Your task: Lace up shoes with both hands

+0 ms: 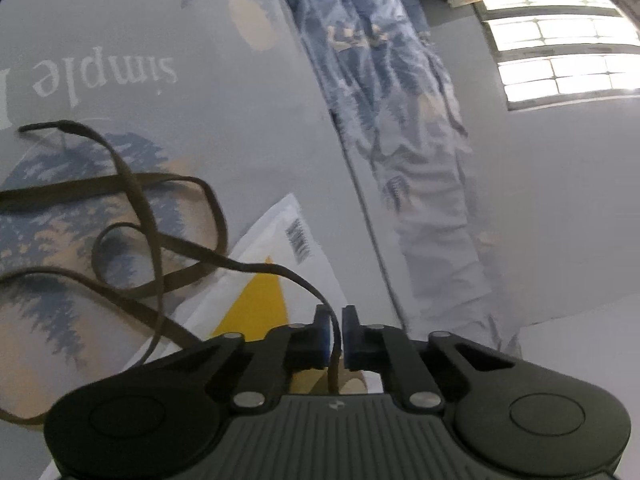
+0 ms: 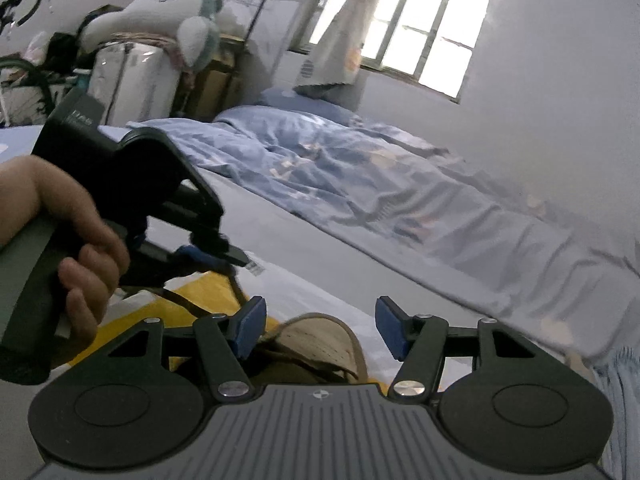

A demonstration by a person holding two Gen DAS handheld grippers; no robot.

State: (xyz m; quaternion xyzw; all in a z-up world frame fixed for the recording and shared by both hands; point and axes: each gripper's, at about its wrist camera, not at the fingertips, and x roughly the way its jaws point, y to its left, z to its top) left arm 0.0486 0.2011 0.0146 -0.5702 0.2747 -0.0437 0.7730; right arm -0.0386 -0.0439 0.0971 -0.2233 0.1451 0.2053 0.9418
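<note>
Between my left gripper's point(image 1: 337, 334) blue pads point(image 1: 325, 334) runs the lace point(image 1: 152, 216), pinched, with only a slim gap showing either side of it. From the pinch it climbs toward 11 o'clock, then falls into loose loops over the bedsheet point(image 1: 248, 128) and a white-and-yellow bag point(image 1: 276, 264); one free end lies out at 10 o'clock near the printed word "simple". Flat, brown, limp; it kinks and crosses itself, so it will sag and twist once slack.

Right gripper point(image 2: 320, 330) is spread wide, nothing between its fingers. Shoe point(image 2: 320, 344) sits right under it at 6 o'clock: tan mesh upper, darker brown below, resting on the bag. Only a small part shows; eyelets hidden, so I can't tell how many are threaded. In the right wrist view my left hand point(image 2: 76, 248) and its tool are at 9 o'clock, just beside the shoe, and a lace strand drops from them toward it.

Step, as I judge it: feeding or pulling the lace, left holding, right free to steady the shoe or take the lace over. How far along the lacing is, I can't say.

Next move calls for tension on the lace so it stays flat, the right fingers closing on either the shoe or the lace near an eyelet, and care not to drag the loops into a knot.
</note>
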